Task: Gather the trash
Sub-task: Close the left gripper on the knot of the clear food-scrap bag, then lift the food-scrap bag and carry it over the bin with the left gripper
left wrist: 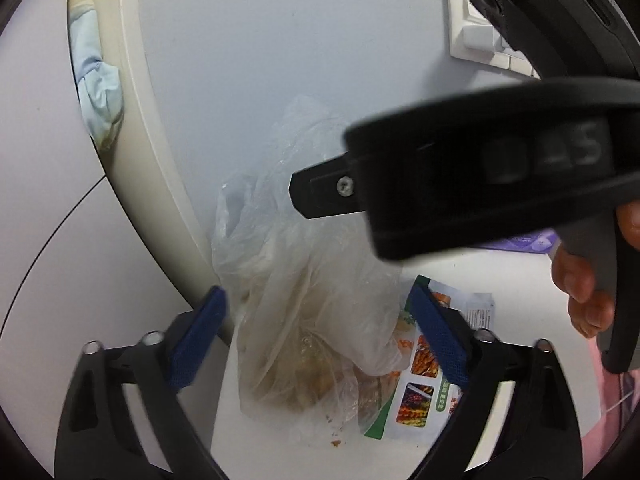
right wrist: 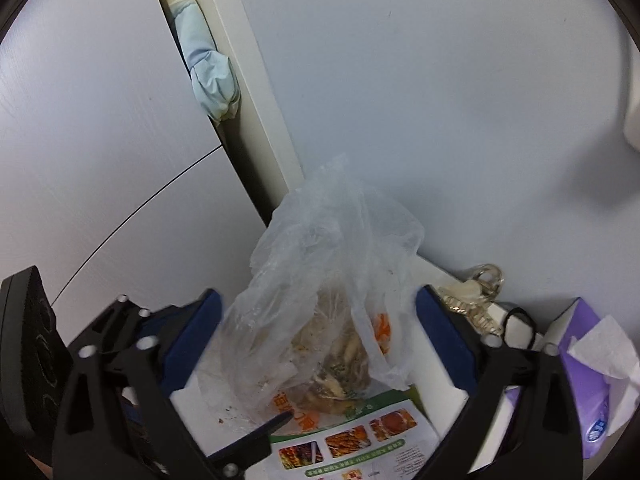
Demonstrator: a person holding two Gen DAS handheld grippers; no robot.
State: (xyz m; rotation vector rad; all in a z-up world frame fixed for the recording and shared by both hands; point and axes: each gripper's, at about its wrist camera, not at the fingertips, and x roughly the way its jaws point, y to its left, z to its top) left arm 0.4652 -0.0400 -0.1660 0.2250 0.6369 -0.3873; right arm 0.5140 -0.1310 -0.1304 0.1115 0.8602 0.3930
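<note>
Both tools wide, nothing gripped: left tool and right tool straddle the thin clear plastic bag of food scraps on the white tabletop, atop a printed food flyer. Risk: pads pinching loose film only, so bag tears or spills.

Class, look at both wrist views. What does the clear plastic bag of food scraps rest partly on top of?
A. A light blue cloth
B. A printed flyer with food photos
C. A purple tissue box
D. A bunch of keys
B: the plastic bag lies over the top edge of the food-photo flyer on the white table.
</note>
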